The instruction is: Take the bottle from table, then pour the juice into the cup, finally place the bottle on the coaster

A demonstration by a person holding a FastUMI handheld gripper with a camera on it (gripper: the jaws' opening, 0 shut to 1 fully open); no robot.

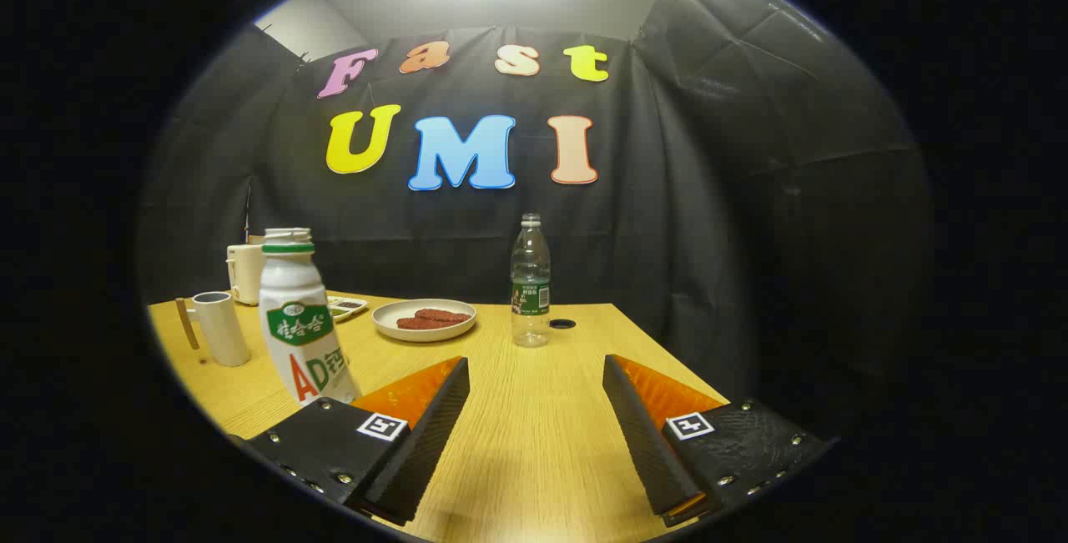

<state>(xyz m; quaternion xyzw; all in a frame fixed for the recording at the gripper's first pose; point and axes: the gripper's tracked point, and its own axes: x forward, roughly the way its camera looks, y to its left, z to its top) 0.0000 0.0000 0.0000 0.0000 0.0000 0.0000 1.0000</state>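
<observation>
**Wooden counter and its load**

The light wood-grain counter [534,443] carries a white opaque plastic bottle [298,322] with a green collar and no cap, standing upright just beside the left finger of the gripper [534,376], whose fingers are spread apart over bare wood. Near the bottle stands a white cylindrical cup [220,328] with a wooden handle. Farther back sit a cream box-shaped appliance [244,274], a small rectangular dish [346,306], a round white plate [424,319] bearing dark red pieces, a clear plastic water bottle [531,280], and a small black round coaster [562,324].
</observation>
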